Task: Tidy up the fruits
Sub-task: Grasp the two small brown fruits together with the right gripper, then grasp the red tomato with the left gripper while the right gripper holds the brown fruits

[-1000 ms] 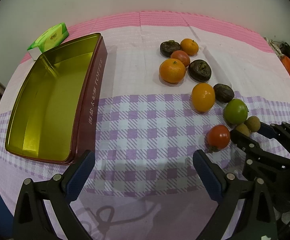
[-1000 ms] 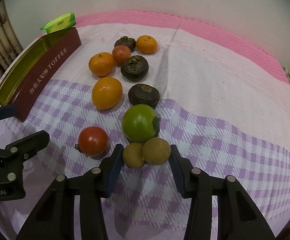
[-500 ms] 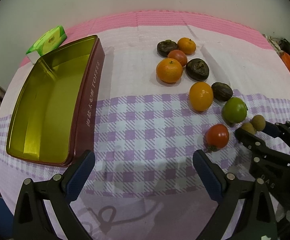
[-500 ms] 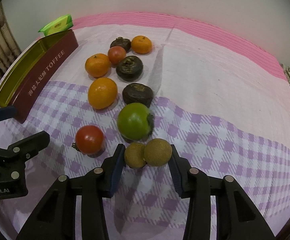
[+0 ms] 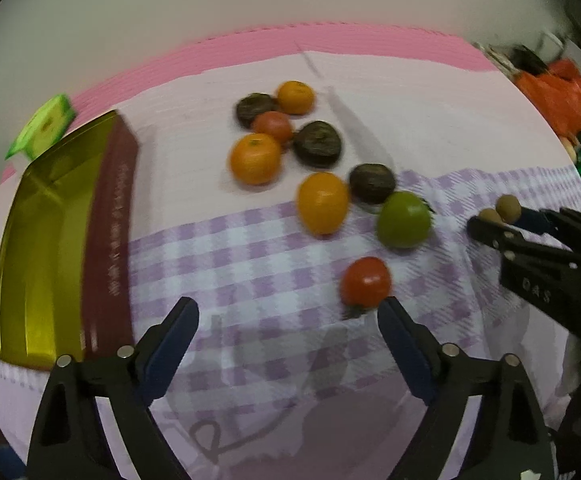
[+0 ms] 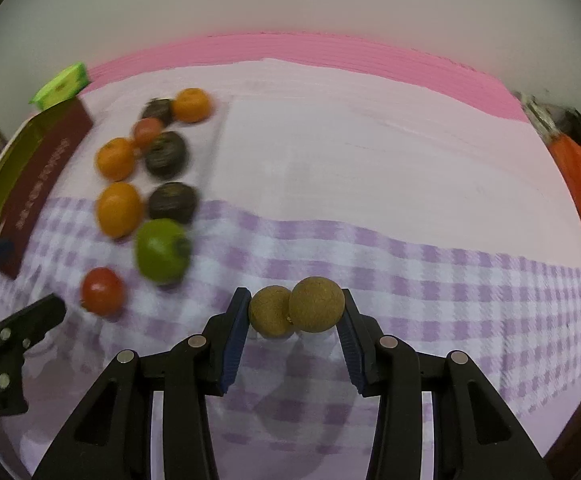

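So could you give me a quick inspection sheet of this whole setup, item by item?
Surface: tablecloth, pink border, purple checks near the cameras.
Job's things: gold tin, nothing seen inside; three oranges, three dark fruits, green fruit, two red fruits, loose on the cloth.
Clutter: green packet behind the tin.
Grippers: right gripper fingers closed on two brown fruits, apparently raised off the cloth; left gripper open, holding nothing, near a red fruit.
Cables: nothing seen.
Surroundings: plain wall; orange items at the right edge, blurred.
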Available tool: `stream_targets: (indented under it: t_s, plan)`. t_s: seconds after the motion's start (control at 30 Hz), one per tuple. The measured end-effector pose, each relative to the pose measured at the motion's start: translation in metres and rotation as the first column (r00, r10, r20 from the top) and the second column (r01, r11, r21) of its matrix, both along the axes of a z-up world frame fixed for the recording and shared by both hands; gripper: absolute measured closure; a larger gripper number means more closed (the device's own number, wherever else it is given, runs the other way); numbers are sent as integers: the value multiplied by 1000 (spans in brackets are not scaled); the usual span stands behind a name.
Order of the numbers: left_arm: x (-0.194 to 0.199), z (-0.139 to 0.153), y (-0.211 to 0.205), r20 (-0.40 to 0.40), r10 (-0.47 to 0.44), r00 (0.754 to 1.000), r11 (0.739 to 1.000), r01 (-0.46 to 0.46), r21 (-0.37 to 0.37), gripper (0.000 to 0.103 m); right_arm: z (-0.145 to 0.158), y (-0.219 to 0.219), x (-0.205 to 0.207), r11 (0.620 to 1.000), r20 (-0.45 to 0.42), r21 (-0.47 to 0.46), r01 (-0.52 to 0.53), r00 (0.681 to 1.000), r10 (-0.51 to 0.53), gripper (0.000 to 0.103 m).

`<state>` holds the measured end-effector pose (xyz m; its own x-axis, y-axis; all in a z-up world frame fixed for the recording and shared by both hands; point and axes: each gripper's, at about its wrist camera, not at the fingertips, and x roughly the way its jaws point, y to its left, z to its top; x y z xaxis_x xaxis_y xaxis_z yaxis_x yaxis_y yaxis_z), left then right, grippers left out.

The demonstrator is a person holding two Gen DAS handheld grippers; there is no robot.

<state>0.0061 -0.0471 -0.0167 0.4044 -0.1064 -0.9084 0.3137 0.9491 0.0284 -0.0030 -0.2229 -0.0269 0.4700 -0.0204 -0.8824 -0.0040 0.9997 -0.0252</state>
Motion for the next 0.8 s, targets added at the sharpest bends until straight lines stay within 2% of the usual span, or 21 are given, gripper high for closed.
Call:
stream_targets:
  t_s: [0.2,0.47,0.57,0.8]
  plan:
    - [5,-7,-22,-42,-81,996,996,80,-25,41,-4,-12,2,999,-11,24,31,999,-30,59]
    - [18,-21,-34,-104,-96,990,994,91,-54,64,-4,-11,2,999,-5,26,32,999,-32,59]
    - [17,-21,-35,-95,-100,990,994,95,-59,74,-4,-9,3,999,-5,25,32,999,-32,59]
    - [15,-18,-32,-86,-97,991,993,91,-74,76,-4,-9,3,999,-4,19,30,1000,-30,59]
